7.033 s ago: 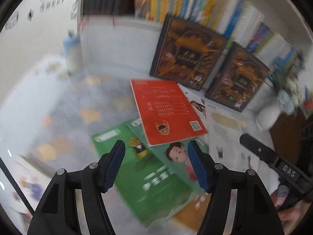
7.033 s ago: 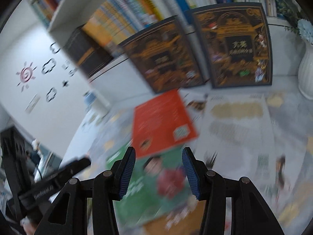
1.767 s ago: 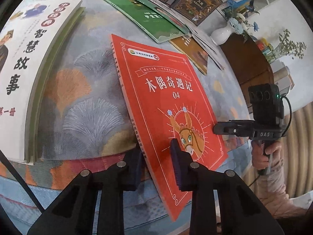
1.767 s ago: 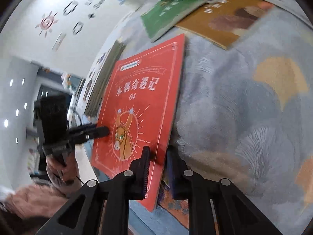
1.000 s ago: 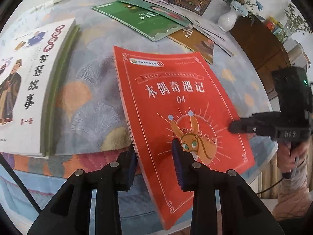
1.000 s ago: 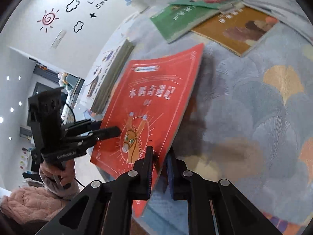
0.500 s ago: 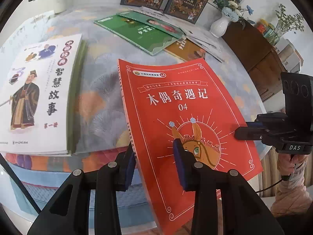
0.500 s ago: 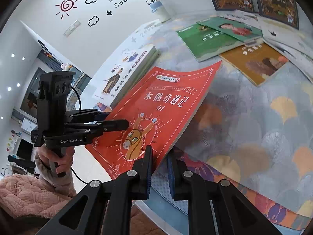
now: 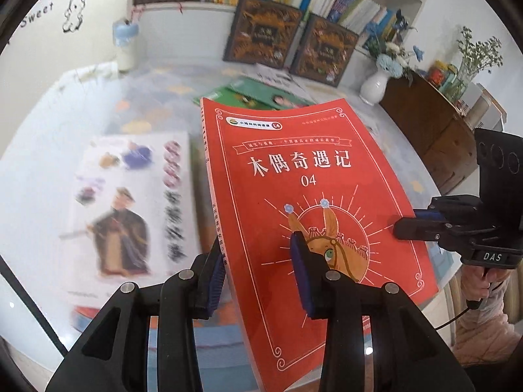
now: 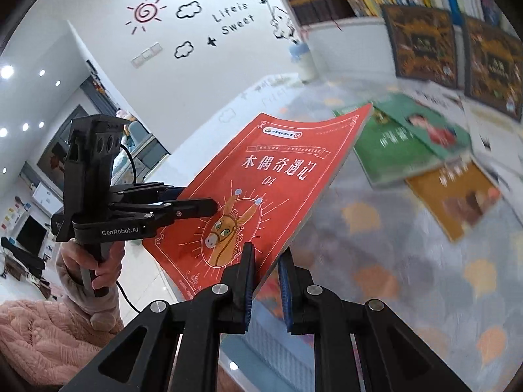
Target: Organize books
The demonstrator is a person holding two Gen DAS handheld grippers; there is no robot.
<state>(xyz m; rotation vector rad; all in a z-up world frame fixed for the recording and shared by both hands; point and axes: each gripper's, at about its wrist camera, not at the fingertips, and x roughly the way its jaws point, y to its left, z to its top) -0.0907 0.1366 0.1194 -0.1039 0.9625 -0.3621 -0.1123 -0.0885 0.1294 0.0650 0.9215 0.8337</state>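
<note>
Both hand-held grippers, left (image 9: 258, 264) and right (image 10: 265, 277), clamp the red book (image 9: 304, 196); keep it level, clear of the counter (image 10: 408, 261).

A bright red book (image 9: 310, 176) with white lettering, a thin white ornamental border and an orange-brown donkey's head with a green eye in a rayed circle. Black tongs, the left (image 9: 260, 271) and the right (image 10: 266, 281), carry ribbed blue pads (image 9: 302, 268). The counter (image 10: 408, 261) wears a pale grey-blue cloth patterned with fan-shaped leaves in yellow, orange and grey. On it lie a white book (image 9: 127, 209) with a dark-robed figure, green books (image 10: 398, 140) and an ochre-brown book (image 10: 457, 196). Two dark books (image 9: 287, 39) with gold ornament stand behind, beside a white vase (image 9: 374, 86) of pale blue flowers. The wall is white with black clouds and a pink sun (image 10: 143, 13).
</note>
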